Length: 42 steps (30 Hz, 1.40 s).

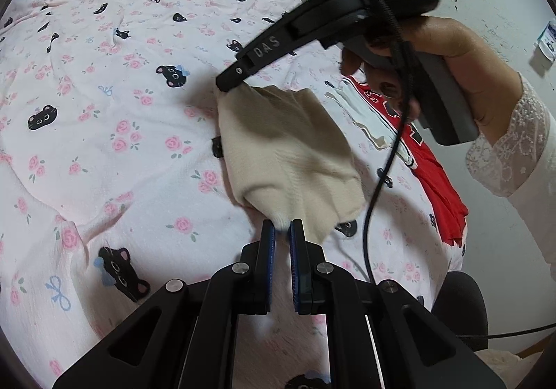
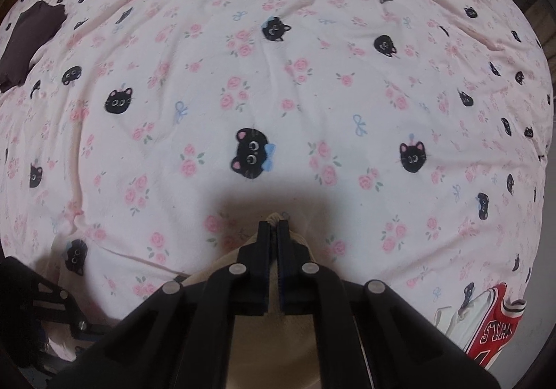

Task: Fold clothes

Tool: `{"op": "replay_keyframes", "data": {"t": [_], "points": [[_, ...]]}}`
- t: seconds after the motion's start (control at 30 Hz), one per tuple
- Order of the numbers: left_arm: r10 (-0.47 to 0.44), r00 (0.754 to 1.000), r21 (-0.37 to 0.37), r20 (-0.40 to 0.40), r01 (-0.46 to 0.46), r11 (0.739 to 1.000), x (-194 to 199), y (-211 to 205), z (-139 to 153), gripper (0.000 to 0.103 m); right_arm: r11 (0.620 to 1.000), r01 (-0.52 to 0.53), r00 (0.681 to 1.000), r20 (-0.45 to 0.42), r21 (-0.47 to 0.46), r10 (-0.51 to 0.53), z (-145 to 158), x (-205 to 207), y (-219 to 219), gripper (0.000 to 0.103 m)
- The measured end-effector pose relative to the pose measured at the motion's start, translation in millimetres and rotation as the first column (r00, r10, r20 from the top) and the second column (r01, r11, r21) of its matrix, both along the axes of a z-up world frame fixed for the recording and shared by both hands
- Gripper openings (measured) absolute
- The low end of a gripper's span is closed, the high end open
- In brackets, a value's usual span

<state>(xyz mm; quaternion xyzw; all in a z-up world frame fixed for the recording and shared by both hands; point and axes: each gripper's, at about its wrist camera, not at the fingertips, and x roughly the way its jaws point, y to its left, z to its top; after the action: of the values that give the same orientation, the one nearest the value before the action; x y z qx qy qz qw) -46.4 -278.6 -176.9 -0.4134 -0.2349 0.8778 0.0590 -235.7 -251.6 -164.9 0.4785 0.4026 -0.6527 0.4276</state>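
Both grippers are clamped on one cream cloth (image 1: 288, 152): the left gripper (image 1: 282, 227) pinches its near corner between the blue pads, and the right gripper (image 2: 273, 224), held by a hand (image 1: 462, 76) in a white lace sleeve (image 1: 514, 146), bites the far corner with its jaws pressed together. Between them the cloth hangs lifted above a pink bedsheet (image 2: 312, 93) printed with roses and black cat faces. Beside it on the sheet lies a red and white jersey (image 1: 417, 146). At the far left edge of the right wrist view rests a dark garment (image 2: 27, 38).
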Motion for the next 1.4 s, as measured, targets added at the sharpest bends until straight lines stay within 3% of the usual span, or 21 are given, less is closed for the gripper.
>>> {"op": "replay_keyframes", "data": {"t": [0.23,0.3,0.37,0.57,0.7,0.93,1.17,1.27,1.4], "points": [[0.011,0.999,0.011,0.041,-0.012,1.000,1.7,-0.8,-3.1,0.004,1.000,-0.001,1.000,0.005,-0.018,0.001,0.1,2.1,-0.8,0.005],[0.014,0.998,0.013,0.055,-0.015,1.000,5.4,-2.1,0.1,0.004,0.999,0.003,1.000,-0.003,-0.036,-0.003,4.4,3.9,1.2,0.011],[0.017,0.997,0.014,0.069,-0.018,1.000,9.1,-3.2,3.4,0.005,0.996,0.022,0.999,-0.021,-0.082,-0.024,15.0,2.7,7.8,0.029],[0.042,0.999,-0.051,0.006,-0.041,0.998,15.7,-10.9,25.5,0.008,0.974,0.045,0.998,-0.031,-0.223,-0.053,48.9,5.3,42.3,0.030],[0.049,0.998,-0.003,-0.026,-0.049,0.999,6.7,-17.6,25.5,0.009,0.966,0.056,0.998,-0.005,-0.254,-0.059,57.9,13.0,69.1,0.030],[0.060,0.998,-0.031,0.005,-0.060,0.998,-17.0,-13.9,6.7,0.009,0.975,0.084,0.996,0.053,-0.205,-0.075,32.3,15.3,92.9,0.029],[0.061,0.998,-0.025,0.027,-0.061,0.998,-14.1,-14.0,-2.6,0.009,0.962,0.205,0.979,0.052,-0.180,-0.199,-0.9,-18.3,100.5,0.027],[0.053,0.998,-0.021,0.029,-0.052,0.998,-12.5,-12.8,-0.7,0.009,0.956,0.238,0.971,0.007,-0.175,-0.240,-4.2,-27.1,102.6,0.028],[0.050,0.998,0.013,0.023,-0.050,0.999,-8.5,-16.7,5.3,0.015,0.933,0.286,0.958,0.078,-0.218,-0.275,2.9,-28.2,115.1,0.028]]}}
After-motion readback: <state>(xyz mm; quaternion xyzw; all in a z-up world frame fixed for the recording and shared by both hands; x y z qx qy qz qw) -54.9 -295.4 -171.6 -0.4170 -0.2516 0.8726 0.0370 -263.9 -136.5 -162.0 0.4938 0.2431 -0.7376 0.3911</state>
